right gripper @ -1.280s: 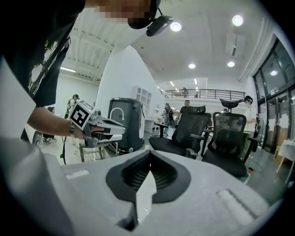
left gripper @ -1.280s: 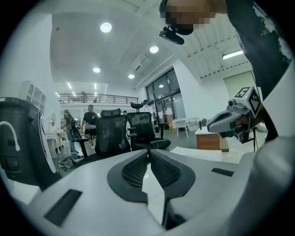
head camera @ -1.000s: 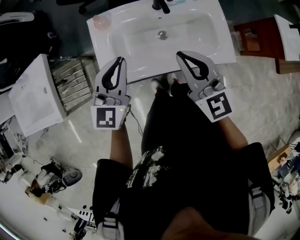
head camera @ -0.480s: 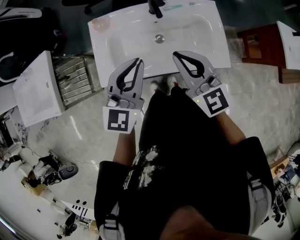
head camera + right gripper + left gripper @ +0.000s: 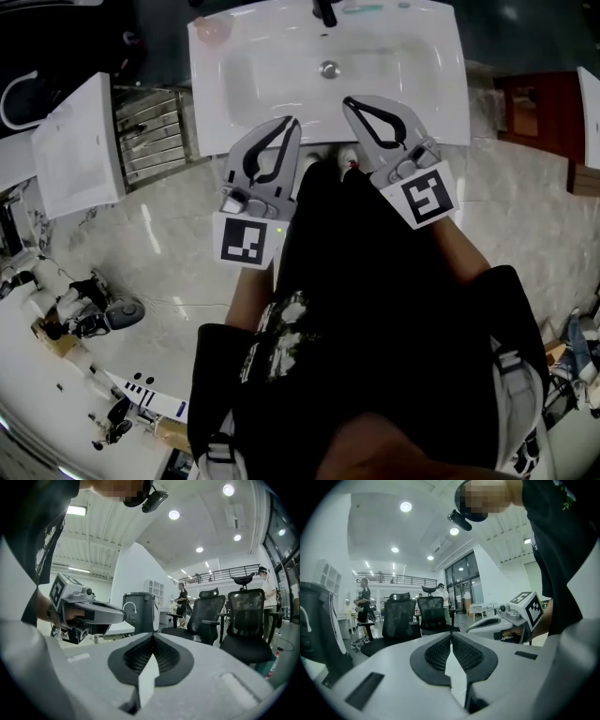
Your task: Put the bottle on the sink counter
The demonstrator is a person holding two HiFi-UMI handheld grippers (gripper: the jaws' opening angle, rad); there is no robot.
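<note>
Okay, head view: the white sink counter (image 5: 441,89) sits ahead of the person. At its back-left corner stands a small pinkish, see-through round thing (image 5: 213,30), the only candidate for the bottle, though from straight above I can't confirm it. It shows a round outline, so its long axis looks to run vertically. It lies ahead and left of both tools, nearer the left gripper (image 5: 284,124) than the right gripper (image 5: 352,103). If that is the bottle, it's standing on the counter as the task wants.

Left gripper view: jaws pressed together on nothing, pointing out at office chairs (image 5: 398,618), and no bottle in sight.

Right gripper view: same story, jaws closed tip to tip and empty, with chairs and the left gripper beyond.
</note>
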